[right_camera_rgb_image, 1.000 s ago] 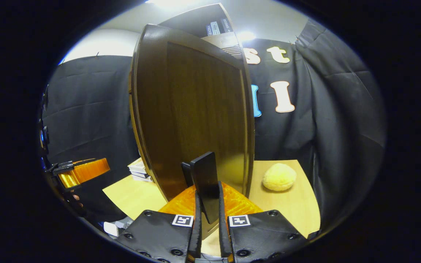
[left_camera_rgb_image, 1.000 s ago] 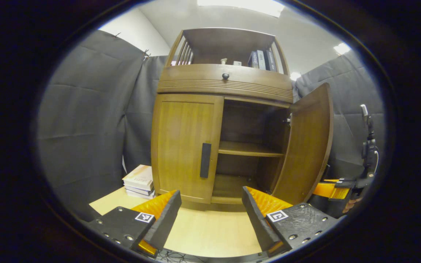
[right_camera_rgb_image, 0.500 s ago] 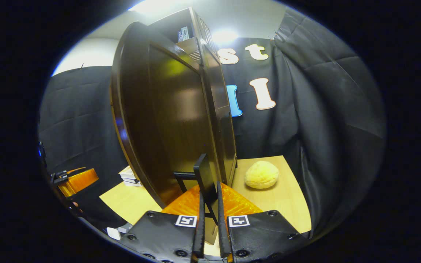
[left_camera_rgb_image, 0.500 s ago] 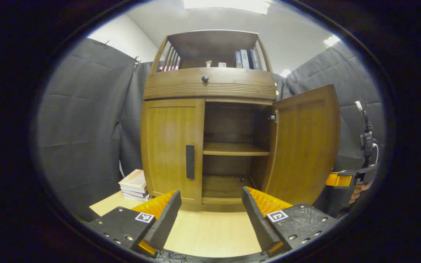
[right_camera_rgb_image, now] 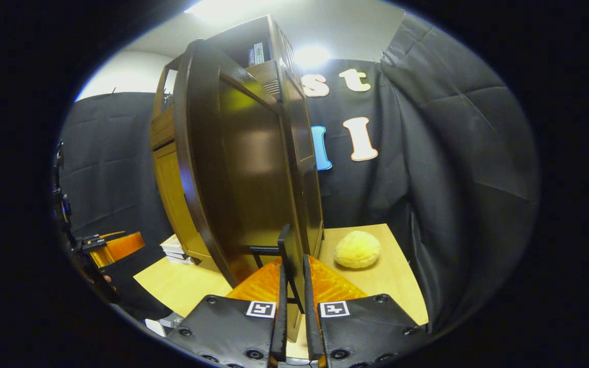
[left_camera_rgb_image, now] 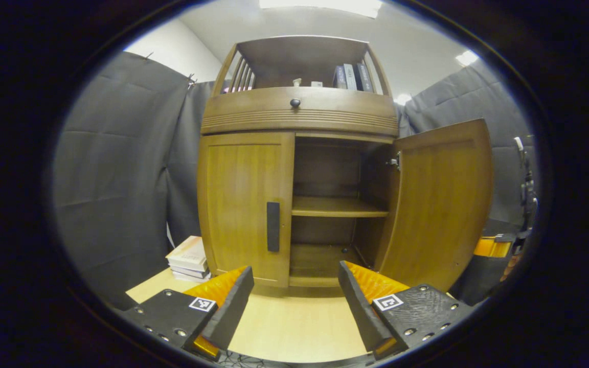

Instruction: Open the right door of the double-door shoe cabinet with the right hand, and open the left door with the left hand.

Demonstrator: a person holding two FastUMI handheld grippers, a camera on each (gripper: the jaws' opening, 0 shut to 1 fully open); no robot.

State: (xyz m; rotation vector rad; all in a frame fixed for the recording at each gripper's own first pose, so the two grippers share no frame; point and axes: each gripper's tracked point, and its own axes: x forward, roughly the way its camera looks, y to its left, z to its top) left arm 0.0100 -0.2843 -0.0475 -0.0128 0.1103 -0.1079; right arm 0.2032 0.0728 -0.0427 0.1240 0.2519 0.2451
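Cabinet (left_camera_rgb_image: 299, 117) filled the middle of the left gripper view, standing on a pale wooden table (left_camera_rgb_image: 294, 327). Its left door (left_camera_rgb_image: 246, 204) was shut, with a dark handle (left_camera_rgb_image: 273, 226) near its right edge. The right door (left_camera_rgb_image: 443, 204) stood swung wide, baring an inner shelf (left_camera_rgb_image: 338, 207); the far corners of the compartment were too dark to make out. The left gripper (left_camera_rgb_image: 294, 296) hung near the table's front, jaws wide apart and holding nothing. A stack of books (left_camera_rgb_image: 189, 254) lay left of the cabinet, partly cut off by its side. At the far right edge the other gripper (left_camera_rgb_image: 494, 247) was mostly cut off.

In the right gripper view, the right gripper (right_camera_rgb_image: 292, 306) had its jaws clamped together on the right door's handle (right_camera_rgb_image: 288, 250), whose lower end was hidden between the fingers. The right door (right_camera_rgb_image: 243, 168) showed nearly edge-on. A round yellowish lump (right_camera_rgb_image: 357, 249), hard to identify, sat on the table (right_camera_rgb_image: 391, 281) to the right. Black cloth (right_camera_rgb_image: 453, 153) walled the booth behind.
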